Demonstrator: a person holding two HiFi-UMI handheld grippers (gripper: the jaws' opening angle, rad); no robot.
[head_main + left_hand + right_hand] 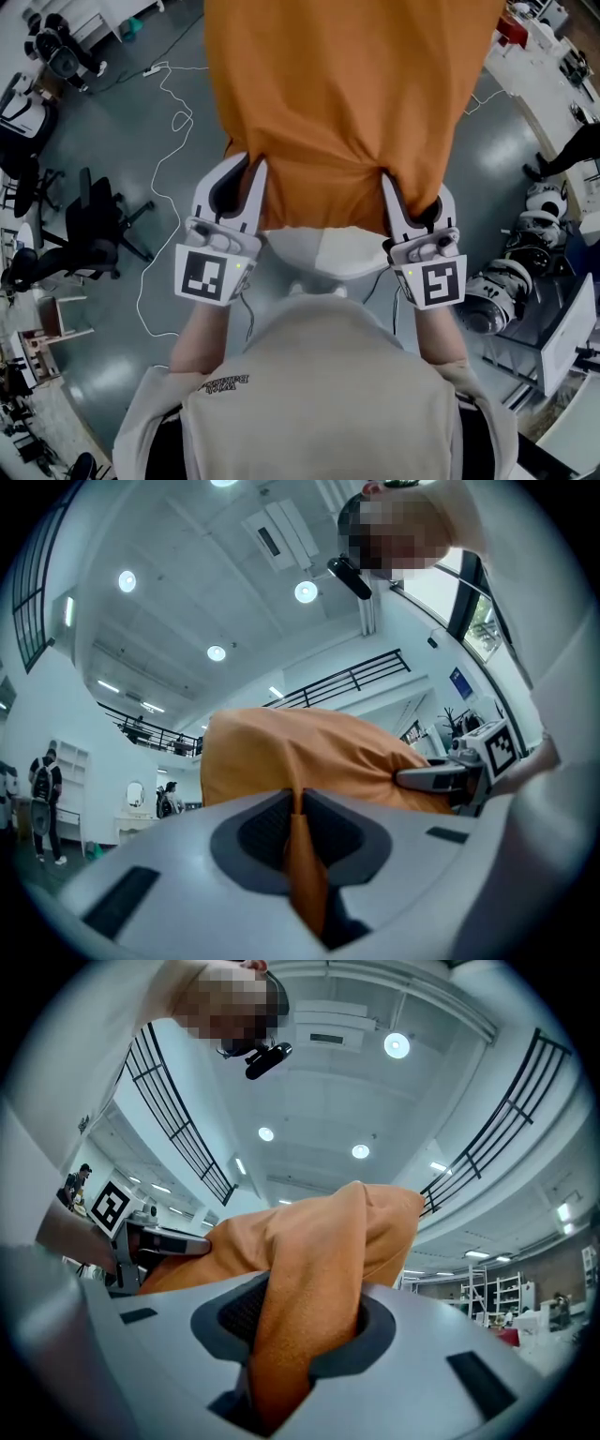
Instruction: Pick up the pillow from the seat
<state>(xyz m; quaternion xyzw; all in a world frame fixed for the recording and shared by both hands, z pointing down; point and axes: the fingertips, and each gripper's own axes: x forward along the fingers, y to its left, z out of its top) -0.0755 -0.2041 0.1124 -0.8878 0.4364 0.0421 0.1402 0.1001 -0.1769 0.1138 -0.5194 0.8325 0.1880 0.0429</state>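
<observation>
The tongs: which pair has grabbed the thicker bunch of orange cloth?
The right tongs: a thick wad of the orange pillow fills them, while the left tongs pinch only a thin fold.

The hall is lit brightly and evenly from above by round ceiling lights [306, 592], which are seen as small blown-out discs in both gripper views. In the head view a pale sheen is spread over the grey floor [122, 141], and only faint shadows are cast on it. Soft shading is seen in the folds of the orange pillow [347, 103]. The gripper views are bent by strong fisheye distortion and have black corners, and the railings [178, 1119] are curved. The nearest grey parts of the left gripper [297, 808] and right gripper [309, 1297] are slightly blurred.
</observation>
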